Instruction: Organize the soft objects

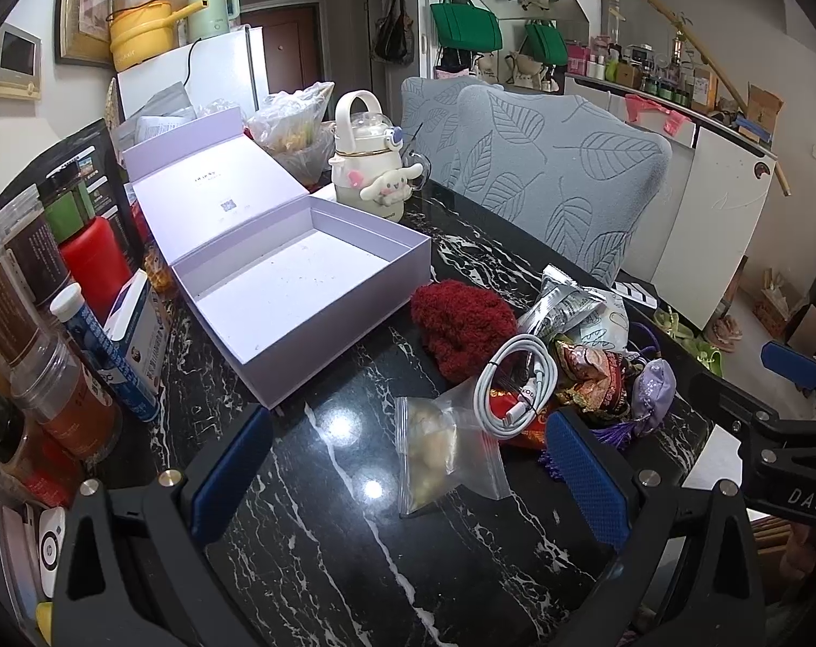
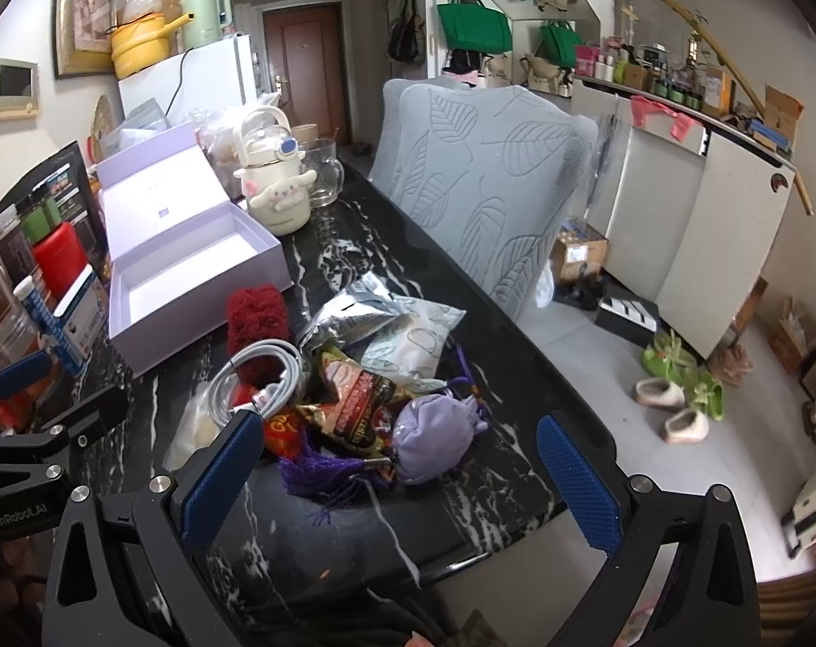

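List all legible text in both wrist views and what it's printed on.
"DAS": on the right gripper, as the left wrist view shows it.
"GenRobot.AI": on the left gripper, as the right wrist view shows it.
Too small or blurred to read: lavender box lid print, snack packet, blue tube, white bottle base, jar labels.

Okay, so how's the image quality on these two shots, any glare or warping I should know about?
Left wrist view: two bright lamp reflections glare off the glossy black marble table, near the clear zip bag; dark fisheye corners. Right wrist view: no strong glare on the table, but the chair back and white cabinet bow from fisheye distortion. Both look sharp, with no evident motion blur.
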A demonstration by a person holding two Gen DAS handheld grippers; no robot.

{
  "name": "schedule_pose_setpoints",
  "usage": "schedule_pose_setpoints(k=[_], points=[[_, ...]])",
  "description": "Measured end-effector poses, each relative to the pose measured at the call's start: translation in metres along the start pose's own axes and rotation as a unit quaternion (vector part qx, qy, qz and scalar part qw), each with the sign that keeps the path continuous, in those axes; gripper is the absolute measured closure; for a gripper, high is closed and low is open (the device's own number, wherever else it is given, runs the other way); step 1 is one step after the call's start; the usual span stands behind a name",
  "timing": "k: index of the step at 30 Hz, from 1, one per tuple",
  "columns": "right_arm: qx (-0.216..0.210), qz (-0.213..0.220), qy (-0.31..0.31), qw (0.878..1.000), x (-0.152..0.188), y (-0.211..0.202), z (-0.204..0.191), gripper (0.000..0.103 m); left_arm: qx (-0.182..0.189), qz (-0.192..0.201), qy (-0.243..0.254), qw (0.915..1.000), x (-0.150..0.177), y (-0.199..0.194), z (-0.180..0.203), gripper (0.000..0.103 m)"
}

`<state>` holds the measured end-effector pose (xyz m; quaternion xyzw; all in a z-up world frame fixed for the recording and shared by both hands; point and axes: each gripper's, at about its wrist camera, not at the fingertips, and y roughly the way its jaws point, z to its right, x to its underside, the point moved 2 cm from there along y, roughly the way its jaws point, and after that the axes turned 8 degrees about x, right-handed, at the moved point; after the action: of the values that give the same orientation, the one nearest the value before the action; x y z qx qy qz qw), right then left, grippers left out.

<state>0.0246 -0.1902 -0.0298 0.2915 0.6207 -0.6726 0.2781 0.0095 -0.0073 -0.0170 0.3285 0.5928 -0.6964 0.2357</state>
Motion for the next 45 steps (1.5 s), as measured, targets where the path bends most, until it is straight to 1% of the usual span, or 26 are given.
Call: schedule_pose_setpoints(k=[17,24,29,36,41,45], points=[[0.000,-0.001,-0.004,1.000,0.006,-0.005,-0.001,0.000,0.006,0.003,-0.004,1.0000,0.007,-0.006,0.001,0.000],[-0.010,0.002,-0.001,1.000,0.009,-0.011,0.000,0.000,0.008,0.007,-0.003,0.9999,0.012,-0.012,0.003,0.000],[-0.016,0.009,-0.004,1.000,0.014,-0.015,-0.002,0.000,0.020,0.000,-0.010,0.9998,0.018,-0.010,0.002,0.000],[-0.025,-0.005,-0.003,1.000,0.023,-0.008,-0.001,0.000,0.036,-0.021,-0.024,0.9988,0.029,0.001,0.002,0.000],[-0.034,-0.010,0.000,0.999,0.028,0.000,0.002,0.000,0.053,-0.042,-0.041,0.9969,0.035,0.015,0.000,0.000],[-0.044,-0.020,0.003,0.999,0.032,0.010,0.003,0.000,0.058,-0.055,-0.050,0.9955,0.037,0.027,-0.001,0.000]])
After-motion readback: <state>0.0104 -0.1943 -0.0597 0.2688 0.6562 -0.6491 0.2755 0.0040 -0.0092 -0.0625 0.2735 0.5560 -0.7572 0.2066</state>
